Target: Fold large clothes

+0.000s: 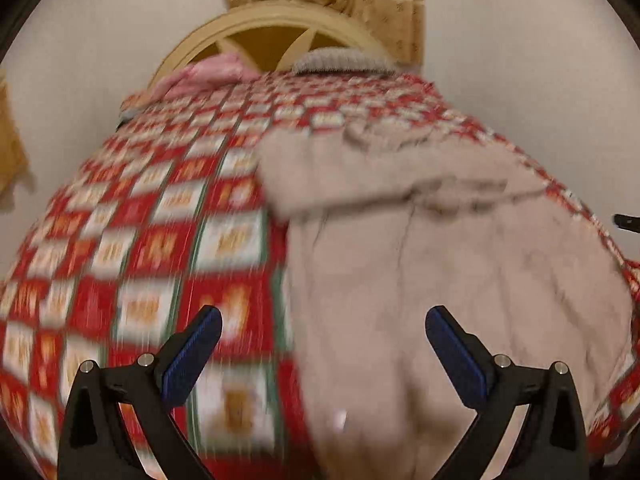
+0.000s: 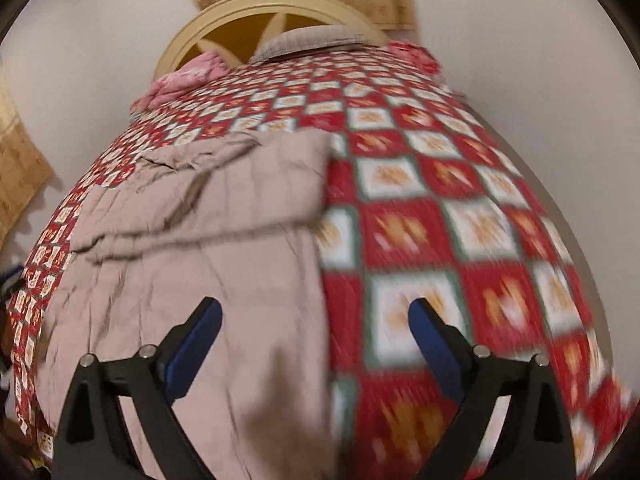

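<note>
**Both pairs of fingers spread wide above the garment**

Fingers of the left gripper (image 1: 323, 322) stand far apart with nothing between them, and those of the right gripper (image 2: 315, 312) are equally splayed and empty. Below them a large beige garment (image 1: 420, 264) lies flat on the red and white checked bedspread (image 2: 432, 208), its long axis running from the near edge of the bed toward the arched headboard (image 1: 276, 26). Its far end is folded back across the body in a rumpled band. Each gripper tilts downward over the near end, the left straddling the garment's left edge, the right its right edge. Both views are motion-blurred.
</note>
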Demonstrator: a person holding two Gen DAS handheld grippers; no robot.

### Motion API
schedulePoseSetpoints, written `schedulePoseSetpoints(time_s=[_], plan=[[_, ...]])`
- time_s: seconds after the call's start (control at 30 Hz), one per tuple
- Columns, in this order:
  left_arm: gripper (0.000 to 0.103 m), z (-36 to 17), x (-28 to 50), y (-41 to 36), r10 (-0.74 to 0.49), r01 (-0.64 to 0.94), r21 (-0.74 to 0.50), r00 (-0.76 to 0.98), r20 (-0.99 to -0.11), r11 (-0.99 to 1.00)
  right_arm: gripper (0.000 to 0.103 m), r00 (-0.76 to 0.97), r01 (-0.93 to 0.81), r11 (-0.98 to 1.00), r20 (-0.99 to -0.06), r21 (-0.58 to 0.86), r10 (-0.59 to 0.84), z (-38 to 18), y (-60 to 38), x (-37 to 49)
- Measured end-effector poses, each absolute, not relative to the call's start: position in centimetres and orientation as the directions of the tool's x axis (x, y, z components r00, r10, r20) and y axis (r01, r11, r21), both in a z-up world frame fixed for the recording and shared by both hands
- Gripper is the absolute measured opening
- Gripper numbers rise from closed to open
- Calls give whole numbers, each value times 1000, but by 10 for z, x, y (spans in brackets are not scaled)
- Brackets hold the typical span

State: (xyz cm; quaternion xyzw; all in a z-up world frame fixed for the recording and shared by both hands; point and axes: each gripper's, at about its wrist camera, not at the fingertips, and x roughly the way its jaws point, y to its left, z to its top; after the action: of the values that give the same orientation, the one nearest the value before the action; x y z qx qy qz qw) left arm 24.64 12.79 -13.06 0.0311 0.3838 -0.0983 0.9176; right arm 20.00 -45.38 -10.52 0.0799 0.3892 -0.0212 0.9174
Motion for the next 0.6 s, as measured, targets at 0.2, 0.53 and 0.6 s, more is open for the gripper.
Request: schedulePoseSetpoints(time_s=[0.2, 0.53, 0.6], plan=[[102, -182, 198, 146, -191, 146, -126, 634, -749, 981, 96, 670, 157, 964, -740, 214, 56, -133, -454, 145], [102, -193, 187, 120, -120, 127, -47, 669, -734, 991, 80, 655, 79, 961, -741, 265, 150, -176, -409, 111], [102, -194, 186, 116, -109, 122, -36, 673, -731, 992, 79, 673, 92, 961, -727, 261, 132, -178, -408, 109]])
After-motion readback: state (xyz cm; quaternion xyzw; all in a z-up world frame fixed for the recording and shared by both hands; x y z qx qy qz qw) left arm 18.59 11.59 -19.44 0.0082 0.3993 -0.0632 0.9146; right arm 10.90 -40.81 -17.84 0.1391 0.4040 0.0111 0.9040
